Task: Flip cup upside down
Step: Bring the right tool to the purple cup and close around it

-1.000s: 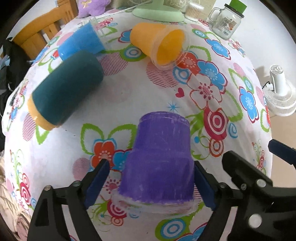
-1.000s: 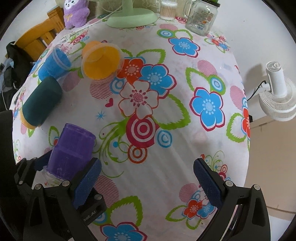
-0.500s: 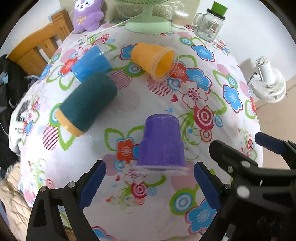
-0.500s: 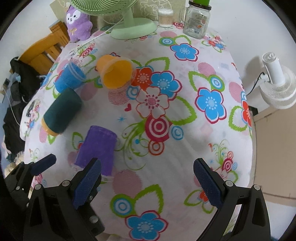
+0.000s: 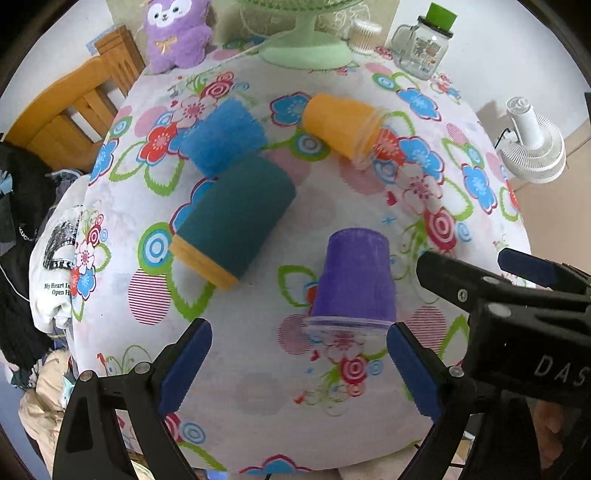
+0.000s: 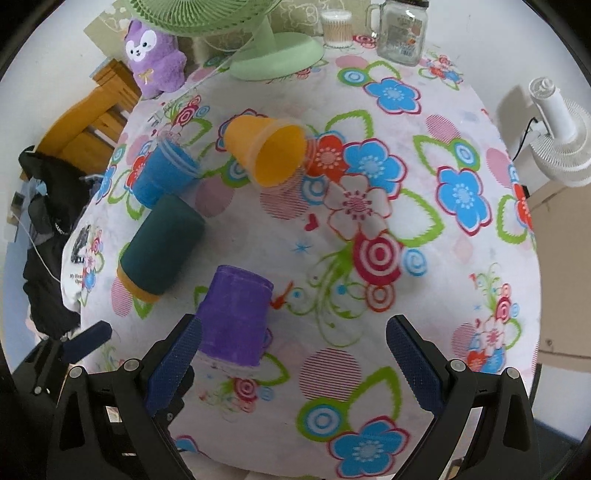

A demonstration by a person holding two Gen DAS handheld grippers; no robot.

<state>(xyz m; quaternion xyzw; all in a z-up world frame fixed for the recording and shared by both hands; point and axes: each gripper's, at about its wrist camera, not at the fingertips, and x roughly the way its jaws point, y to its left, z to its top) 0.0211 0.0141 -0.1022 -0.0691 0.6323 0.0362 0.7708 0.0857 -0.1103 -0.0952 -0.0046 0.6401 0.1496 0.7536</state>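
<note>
My left gripper [image 5: 299,369] is wide open and holds nothing. Far off to its left I see a wooden chair [image 5: 70,107] and a purple plush toy [image 5: 177,33]. Ahead of the left finger lies a teal cup [image 5: 236,218] on its side, with its orange rim toward me. Just past it lies a blue cup [image 5: 221,136], also on its side, right up against the teal one. Straight ahead, nearer my right finger, the purple cup [image 5: 354,277] stands upside down on the flowered cloth [image 5: 258,369], rim down, just in front of the finger and not touching it. Farther ahead an orange cup [image 5: 340,123] lies on its side with its mouth to the right. Behind it are a green fan base [image 5: 306,51] and a glass jar [image 5: 424,48] with a green lid. My right gripper [image 5: 517,295] pokes in from the right.

My right gripper [image 6: 295,362] is wide open too, with nothing in it. The purple cup [image 6: 236,317] stands just ahead of its left finger; I cannot tell if they touch. My left gripper's finger [image 6: 86,338] shows at the far left. A white fan [image 6: 557,136] sits on the floor far off to the right.
</note>
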